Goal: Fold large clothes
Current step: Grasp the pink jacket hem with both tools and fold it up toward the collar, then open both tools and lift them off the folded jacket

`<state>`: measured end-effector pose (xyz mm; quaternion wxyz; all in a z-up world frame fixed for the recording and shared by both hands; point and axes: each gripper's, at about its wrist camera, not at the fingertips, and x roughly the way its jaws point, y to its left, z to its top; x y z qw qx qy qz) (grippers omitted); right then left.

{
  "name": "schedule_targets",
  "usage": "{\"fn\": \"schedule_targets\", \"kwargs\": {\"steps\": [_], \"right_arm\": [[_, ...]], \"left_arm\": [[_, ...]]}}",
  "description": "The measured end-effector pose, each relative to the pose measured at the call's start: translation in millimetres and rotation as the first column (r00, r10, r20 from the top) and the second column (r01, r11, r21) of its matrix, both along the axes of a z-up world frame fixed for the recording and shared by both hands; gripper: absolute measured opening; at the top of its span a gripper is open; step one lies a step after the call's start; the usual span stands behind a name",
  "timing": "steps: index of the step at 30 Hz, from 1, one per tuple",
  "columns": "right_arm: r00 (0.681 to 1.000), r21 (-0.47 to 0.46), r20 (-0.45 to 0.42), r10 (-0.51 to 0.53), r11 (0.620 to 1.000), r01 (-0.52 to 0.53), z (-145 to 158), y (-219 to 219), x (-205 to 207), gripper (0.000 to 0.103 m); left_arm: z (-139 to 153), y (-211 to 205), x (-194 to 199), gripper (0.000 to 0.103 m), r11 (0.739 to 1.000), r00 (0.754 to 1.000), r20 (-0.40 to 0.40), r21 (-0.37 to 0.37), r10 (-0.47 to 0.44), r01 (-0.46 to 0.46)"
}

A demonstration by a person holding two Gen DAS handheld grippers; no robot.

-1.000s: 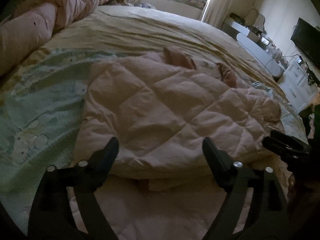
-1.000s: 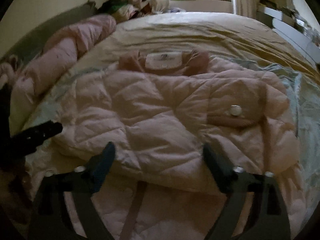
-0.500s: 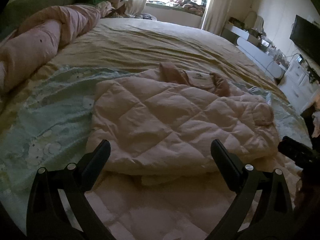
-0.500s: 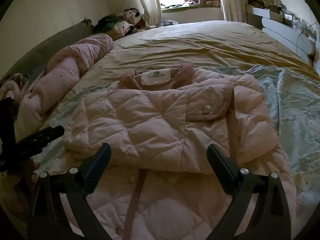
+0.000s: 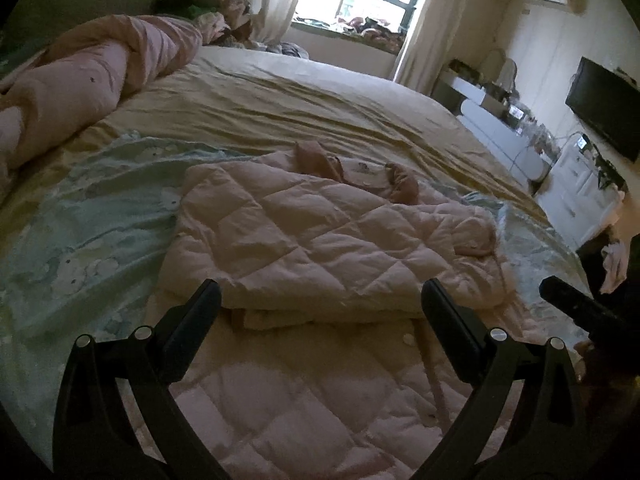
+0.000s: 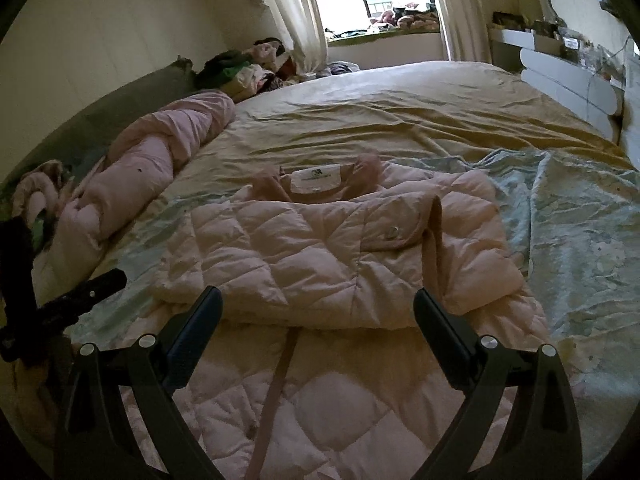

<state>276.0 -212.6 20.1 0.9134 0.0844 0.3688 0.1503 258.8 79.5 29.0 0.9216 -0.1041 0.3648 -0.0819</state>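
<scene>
While both sets of tongs hang over the near hem, nothing sits between either pair: left tongs [image 5: 320,304] spread wide and empty, their jaws having just opened further, right tongs [image 6: 318,306] likewise spread and empty. Under them lies the pale pink quilted puffer jacket [image 6: 320,248] on the bed [image 6: 400,120], lower part flat toward the camera with a brown placket strip [image 6: 276,392] and snap buttons running up it. Beyond that, a folded-over layer crosses the jacket's middle, fold edge just past the fingertips. Far end shows the brown collar [image 6: 368,168] and white neck label [image 6: 316,178]. Jacket rests on a light green printed sheet [image 5: 80,248], tan bedspread [image 5: 300,108] behind, rolled pink duvet [image 5: 80,72] far left.

Judged step: releasing after one fold, next fold of the near hem pending. To do it well: grab the near hem at both corners evenly, lift together, carry it far over the fold edge, keep the placket straight, press air out since the padding looks springy.

Versus a second ago: both views have pulled back and up, more bed and window showing, jacket smaller in frame. The fold itself lies unchanged.
</scene>
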Motion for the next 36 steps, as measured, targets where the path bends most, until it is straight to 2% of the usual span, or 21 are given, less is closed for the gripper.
{"fn": "schedule_targets", "kwargs": {"steps": [12, 20, 36], "right_arm": [[0.996, 0.030, 0.081, 0.039, 0.999, -0.042, 33, -7, -36, 0.096], [0.991, 0.029, 0.120, 0.055, 0.998, -0.059, 51, -17, -63, 0.096], [0.984, 0.021, 0.159, 0.076, 0.997, -0.081, 66, -27, -105, 0.096]], "left_arm": [[19, 3, -45, 0.094, 0.999, 0.998, 0.038, -0.026, 0.046, -0.045], [34, 6, -78, 0.094, 0.997, 0.995, 0.068, -0.012, 0.076, -0.076], [45, 9, -129, 0.094, 0.994, 0.990, 0.093, 0.010, 0.105, -0.106]]}}
